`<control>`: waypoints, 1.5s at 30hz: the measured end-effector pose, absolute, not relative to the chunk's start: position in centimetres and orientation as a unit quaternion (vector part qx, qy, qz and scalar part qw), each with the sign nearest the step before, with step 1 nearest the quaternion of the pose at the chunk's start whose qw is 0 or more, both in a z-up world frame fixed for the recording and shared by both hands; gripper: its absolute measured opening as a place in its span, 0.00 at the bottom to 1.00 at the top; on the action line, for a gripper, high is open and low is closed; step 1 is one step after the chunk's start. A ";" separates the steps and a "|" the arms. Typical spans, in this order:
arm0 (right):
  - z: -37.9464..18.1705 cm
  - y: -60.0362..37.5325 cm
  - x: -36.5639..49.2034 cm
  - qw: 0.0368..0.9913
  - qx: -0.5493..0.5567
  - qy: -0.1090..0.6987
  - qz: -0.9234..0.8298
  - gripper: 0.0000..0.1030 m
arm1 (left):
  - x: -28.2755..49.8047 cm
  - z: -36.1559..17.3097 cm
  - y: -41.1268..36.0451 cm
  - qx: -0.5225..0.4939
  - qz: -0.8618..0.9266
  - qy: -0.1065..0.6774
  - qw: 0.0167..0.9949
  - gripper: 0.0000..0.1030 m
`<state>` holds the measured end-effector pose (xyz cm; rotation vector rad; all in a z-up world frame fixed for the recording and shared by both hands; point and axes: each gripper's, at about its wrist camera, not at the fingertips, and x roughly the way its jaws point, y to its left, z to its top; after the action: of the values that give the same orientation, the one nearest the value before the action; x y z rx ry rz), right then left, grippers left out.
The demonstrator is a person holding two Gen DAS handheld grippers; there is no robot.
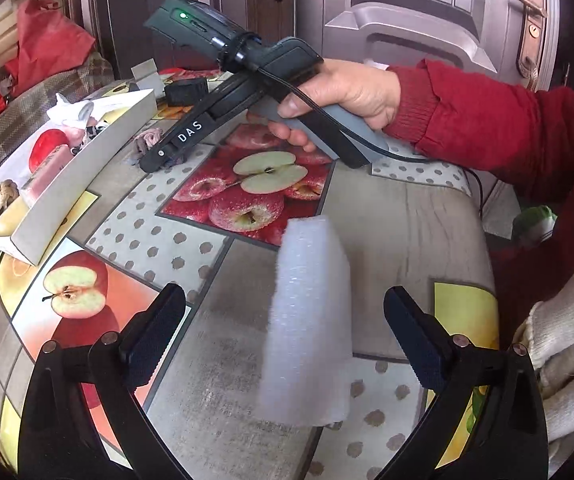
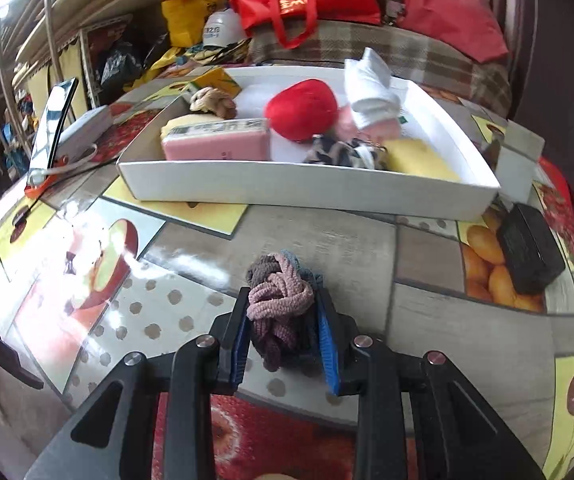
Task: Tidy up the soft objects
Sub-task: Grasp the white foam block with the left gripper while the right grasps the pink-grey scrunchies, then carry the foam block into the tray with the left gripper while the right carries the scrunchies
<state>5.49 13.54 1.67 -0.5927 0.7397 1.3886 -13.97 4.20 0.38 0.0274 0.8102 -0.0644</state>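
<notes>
Right gripper (image 2: 281, 330) is clamped on a bundle of knitted hair ties (image 2: 279, 300), both jaws pressed into its sides, just in front of the white tray (image 2: 307, 188) on the table (image 2: 427, 312). From the left wrist I see my right hand (image 1: 351, 96) wrapped round the handle, red sleeve behind it, the tool angled down toward the tray (image 1: 87, 156). Left gripper (image 1: 285, 332) stands wide apart, holding nothing; a white foam block (image 1: 311, 320) stands upright between its fingers, touching neither.

Between bundle and tray the table is bare. A black case (image 2: 527, 252) lies right of the tray's near corner, and a phone (image 2: 53, 120) leans left of it.

Inside the tray I make out a red plush (image 2: 303, 108), a pink sponge (image 2: 215, 142) and a white sock (image 2: 371, 92); other items overlap and I cannot tell them apart. The bundle's lower part is hidden by the jaws.
</notes>
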 end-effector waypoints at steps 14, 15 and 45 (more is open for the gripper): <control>1.7 13.0 6.4 0.670 -0.247 0.342 0.611 0.29 | -12.6 -1.2 5.3 -0.001 -0.014 0.443 0.896 0.85; 1.8 12.9 6.5 0.671 -0.245 0.342 0.610 0.29 | -12.8 -1.0 5.4 -0.002 -0.013 0.438 0.899 0.63; 6.0 7.8 7.9 0.807 -0.112 0.207 0.542 0.30 | -12.6 3.7 19.1 -0.063 0.379 0.192 0.903 0.51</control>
<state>7.89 7.81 6.01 -0.2397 0.4430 1.1586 -12.60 19.08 3.67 -0.1296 0.3973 0.7827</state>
